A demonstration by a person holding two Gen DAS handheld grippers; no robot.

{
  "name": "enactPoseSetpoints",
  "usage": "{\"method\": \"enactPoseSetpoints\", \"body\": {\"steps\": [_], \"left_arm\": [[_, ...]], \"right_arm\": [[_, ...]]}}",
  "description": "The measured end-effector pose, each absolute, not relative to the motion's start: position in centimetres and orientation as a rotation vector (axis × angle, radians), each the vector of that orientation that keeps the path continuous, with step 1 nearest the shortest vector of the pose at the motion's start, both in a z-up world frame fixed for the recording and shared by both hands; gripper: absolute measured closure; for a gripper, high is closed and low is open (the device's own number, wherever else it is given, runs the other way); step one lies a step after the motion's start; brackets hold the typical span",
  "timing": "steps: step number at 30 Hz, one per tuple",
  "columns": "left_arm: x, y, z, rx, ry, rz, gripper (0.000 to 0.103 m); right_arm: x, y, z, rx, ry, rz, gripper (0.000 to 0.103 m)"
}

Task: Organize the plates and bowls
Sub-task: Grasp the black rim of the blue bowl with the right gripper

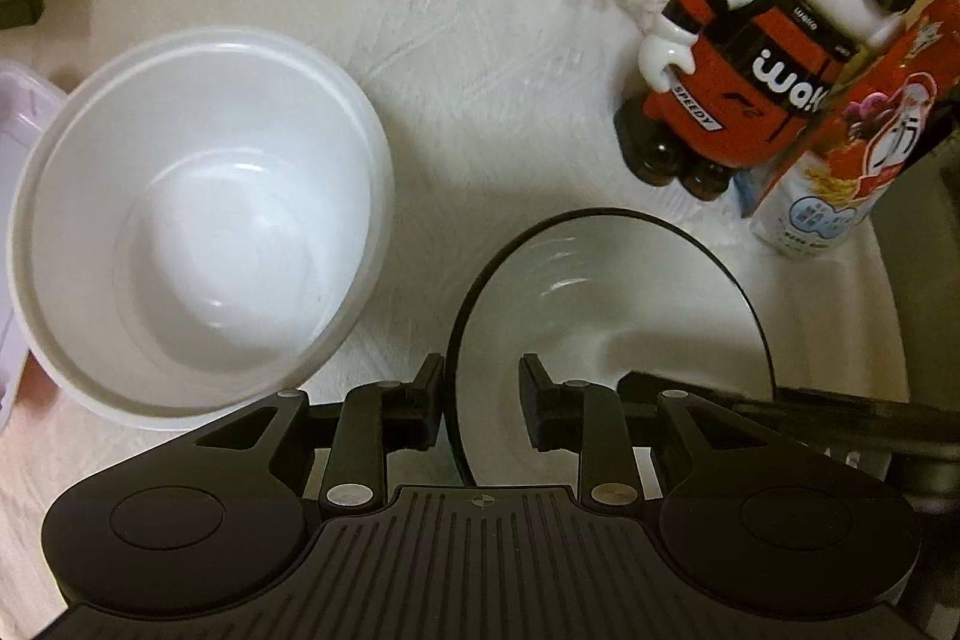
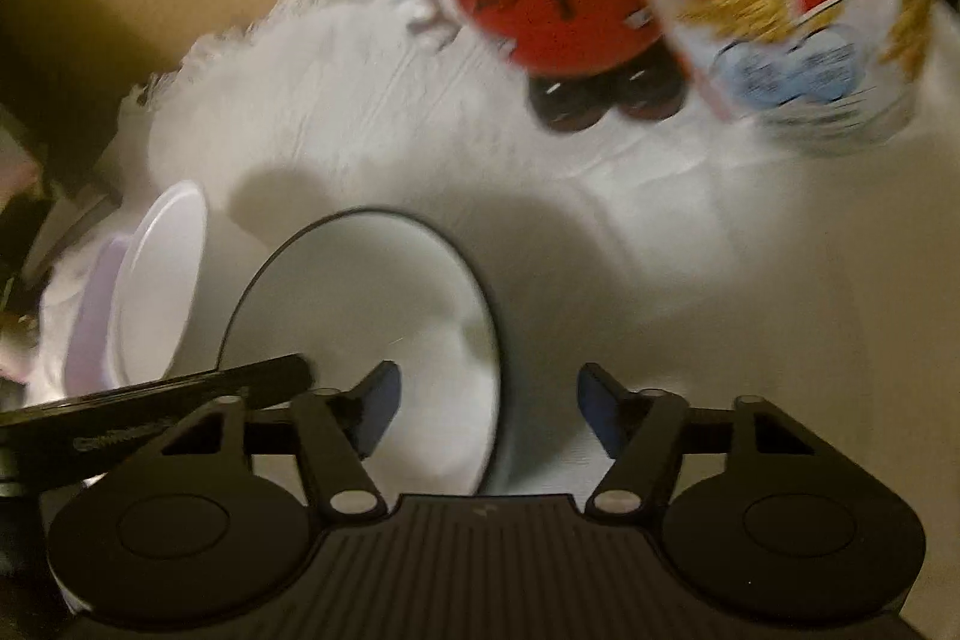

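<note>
A white bowl with a thin black rim [image 1: 624,292] sits on a white fringed cloth [image 1: 420,40]. My left gripper [image 1: 480,400] is open, its two fingers straddling the bowl's left rim, one outside and one inside. A larger plain white bowl [image 1: 198,220] stands to the left. In the blurred right wrist view the black-rimmed bowl [image 2: 372,316] lies just ahead; my right gripper [image 2: 486,412] is open with its jaws either side of the bowl's right rim. The plain white bowl [image 2: 156,280] shows at the left there.
A red, black and white robot-shaped bottle [image 1: 762,40] and a printed carton [image 1: 852,142] stand at the back right of the cloth. A pale pink container [image 1: 18,172] lies at the far left. The other gripper's dark body [image 1: 810,412] reaches in from the right.
</note>
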State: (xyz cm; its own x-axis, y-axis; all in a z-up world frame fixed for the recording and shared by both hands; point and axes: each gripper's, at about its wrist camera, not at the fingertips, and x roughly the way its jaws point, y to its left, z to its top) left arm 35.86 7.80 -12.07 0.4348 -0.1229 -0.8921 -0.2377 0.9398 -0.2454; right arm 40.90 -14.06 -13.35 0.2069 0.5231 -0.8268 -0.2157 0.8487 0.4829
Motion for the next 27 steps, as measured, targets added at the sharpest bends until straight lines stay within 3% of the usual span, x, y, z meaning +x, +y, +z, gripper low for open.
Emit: {"method": "enactPoseSetpoints", "body": {"steps": [11, 27], "left_arm": [[37.3, 2.9, -12.9, -0.318, 1.228, -0.127, 0.075], [39.2, 2.0, -15.2, -0.369, 1.263, -0.107, 0.081]], "right_arm": [[39.7, -18.3, -11.0, 0.248, 1.189, 0.449, 0.047], [40.7, -19.5, -14.0, 0.315, 1.241, 0.407, 0.044]]}}
